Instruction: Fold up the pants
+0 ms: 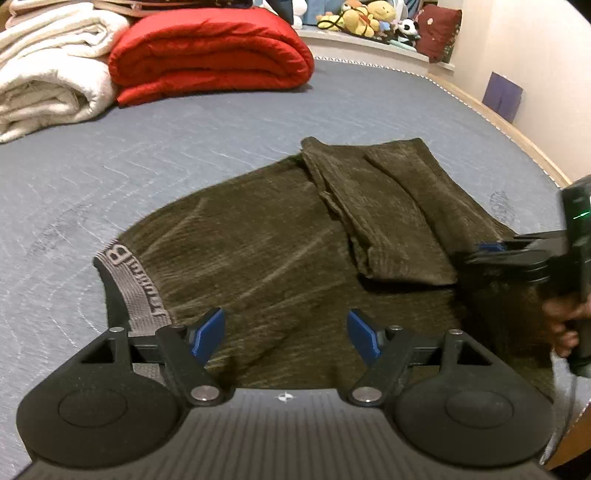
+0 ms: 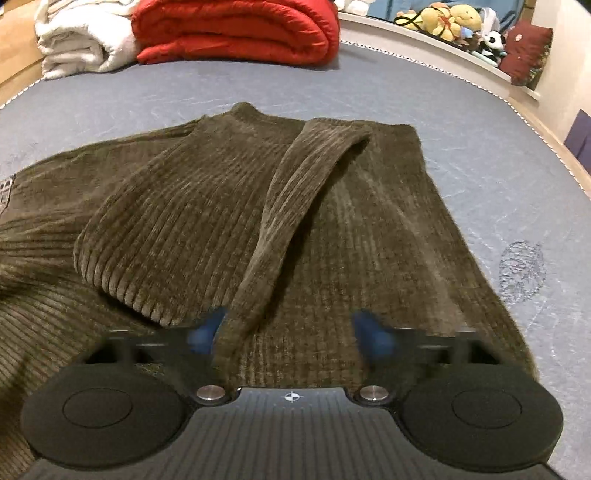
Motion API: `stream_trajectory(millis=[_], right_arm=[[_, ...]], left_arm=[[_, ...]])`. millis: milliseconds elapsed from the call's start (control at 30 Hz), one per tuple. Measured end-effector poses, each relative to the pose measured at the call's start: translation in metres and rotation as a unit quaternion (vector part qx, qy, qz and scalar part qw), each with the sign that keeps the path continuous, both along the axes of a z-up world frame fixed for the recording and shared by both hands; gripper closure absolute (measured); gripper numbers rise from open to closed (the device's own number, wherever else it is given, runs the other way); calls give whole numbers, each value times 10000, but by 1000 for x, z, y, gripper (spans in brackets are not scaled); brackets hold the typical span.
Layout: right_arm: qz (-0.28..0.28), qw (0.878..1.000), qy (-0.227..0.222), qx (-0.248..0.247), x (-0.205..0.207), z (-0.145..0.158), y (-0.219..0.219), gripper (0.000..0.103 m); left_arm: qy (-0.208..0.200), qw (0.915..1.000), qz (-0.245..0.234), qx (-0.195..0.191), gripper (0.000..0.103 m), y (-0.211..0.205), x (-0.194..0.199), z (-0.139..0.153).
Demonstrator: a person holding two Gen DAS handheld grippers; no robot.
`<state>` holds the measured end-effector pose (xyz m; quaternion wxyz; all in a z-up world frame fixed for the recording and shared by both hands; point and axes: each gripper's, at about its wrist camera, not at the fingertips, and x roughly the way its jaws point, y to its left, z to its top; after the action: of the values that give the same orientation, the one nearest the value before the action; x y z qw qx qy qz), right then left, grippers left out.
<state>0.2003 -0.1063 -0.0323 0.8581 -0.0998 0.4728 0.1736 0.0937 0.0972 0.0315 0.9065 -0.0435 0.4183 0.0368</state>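
Observation:
Dark olive corduroy pants (image 1: 280, 251) lie on the grey-blue bed, with the legs doubled back over the seat. Their grey lettered waistband (image 1: 136, 284) shows at the near left. My left gripper (image 1: 286, 332) hovers low over the waist end, open, with only flat cloth under its blue pads. My right gripper (image 2: 290, 332) is over the folded leg part (image 2: 207, 206). Its blurred blue fingers stand apart, and a raised ridge of cloth (image 2: 295, 192) runs down beside the left finger. In the left wrist view the right gripper (image 1: 491, 251) enters from the right, held by a hand (image 1: 565, 321).
A rolled red quilt (image 1: 210, 55) and white blankets (image 1: 48, 74) sit at the far end of the mattress (image 1: 184, 147). Plush toys (image 1: 369, 18) and a dark red cushion (image 1: 439, 29) line a ledge behind. The wooden bed edge (image 1: 524, 136) curves along the right.

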Motion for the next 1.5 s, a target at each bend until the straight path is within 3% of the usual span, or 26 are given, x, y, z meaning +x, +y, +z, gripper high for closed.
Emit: stream_trajectory(millis=[33, 67, 300, 467, 533, 700, 800, 900, 933, 967, 1033, 1167, 1367, 1500], right_arm=[[-28, 9999, 27, 120, -2, 6, -6, 86], [-77, 9997, -11, 215, -4, 12, -12, 95], [-423, 9973, -512, 304, -32, 55, -84, 96], [-792, 9955, -504, 137, -55, 65, -162, 96], [-892, 9956, -297, -58, -66, 63, -195, 96], [-1143, 9892, 845, -351, -97, 28, -259, 96], [-996, 9895, 997, -318, -113, 19, -272, 95], [-1276, 9906, 435, 212, -117, 47, -285, 86], [-1396, 9893, 157, 381, -117, 58, -289, 73], [-1578, 9860, -208, 497, -117, 68, -291, 53], [-1863, 9782, -711, 578, -115, 77, -289, 38], [-1682, 9807, -762, 636, -98, 65, -261, 40], [-956, 9944, -419, -143, -55, 20, -218, 30], [-537, 9969, -389, -425, -41, 9, -197, 37]], left_arm=[[-16, 10000, 27, 6, 25, 2, -1, 1], [-28, 10000, 46, -9, 25, 3, -2, 3], [-151, 9998, -62, -145, 25, -5, -9, 13], [-107, 9997, -177, -143, 25, -17, -6, 8], [-71, 9996, -218, -136, 25, -22, -4, 5], [27, 9995, -243, -210, 25, -27, 3, 0], [43, 9993, -262, -267, 25, -31, 6, 1], [45, 9991, -315, -270, 24, -37, 8, 0], [51, 9992, -320, -253, 23, -39, 8, -1], [70, 9992, -324, -236, 23, -41, 9, -2], [125, 9992, -320, -213, 23, -42, 10, -5], [194, 9992, -280, -187, 23, -40, 11, -9], [245, 9991, -309, -125, 21, -33, 3, -9], [295, 9991, -285, -107, 21, -23, 2, -13]])
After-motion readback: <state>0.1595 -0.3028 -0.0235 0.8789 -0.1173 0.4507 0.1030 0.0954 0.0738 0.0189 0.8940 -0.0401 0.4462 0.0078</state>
